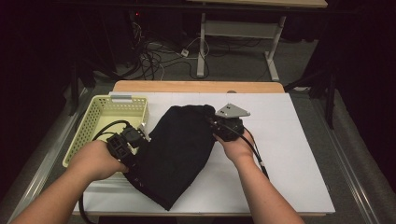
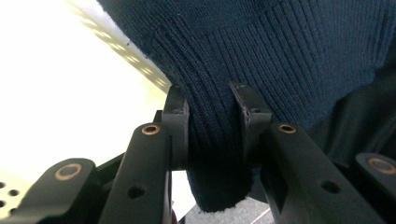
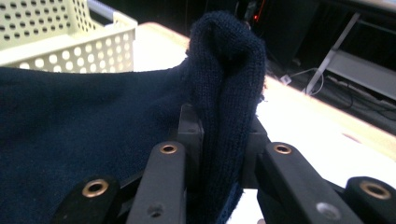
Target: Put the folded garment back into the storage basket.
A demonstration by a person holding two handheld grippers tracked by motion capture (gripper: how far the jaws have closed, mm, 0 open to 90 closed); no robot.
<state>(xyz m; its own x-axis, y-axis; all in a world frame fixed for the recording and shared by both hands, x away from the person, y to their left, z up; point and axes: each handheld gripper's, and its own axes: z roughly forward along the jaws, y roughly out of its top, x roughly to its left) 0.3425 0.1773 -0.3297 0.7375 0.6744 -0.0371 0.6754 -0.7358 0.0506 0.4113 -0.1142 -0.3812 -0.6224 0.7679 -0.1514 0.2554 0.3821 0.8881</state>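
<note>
Your left gripper [image 2: 211,116] has its jaws clamped on a ribbed fold of the dark sweater [image 1: 180,149]; your right gripper [image 3: 223,135] pinches a bunched knit edge the same way. In the high view the cloth hides both sets of jaws, and your left hand [image 1: 95,161] covers most of its gripper. The sweater stretches between them across the table [image 1: 299,154], nearer its left edge, beside the basket [image 1: 95,119]. Both forearms come in from the near edge.
</note>
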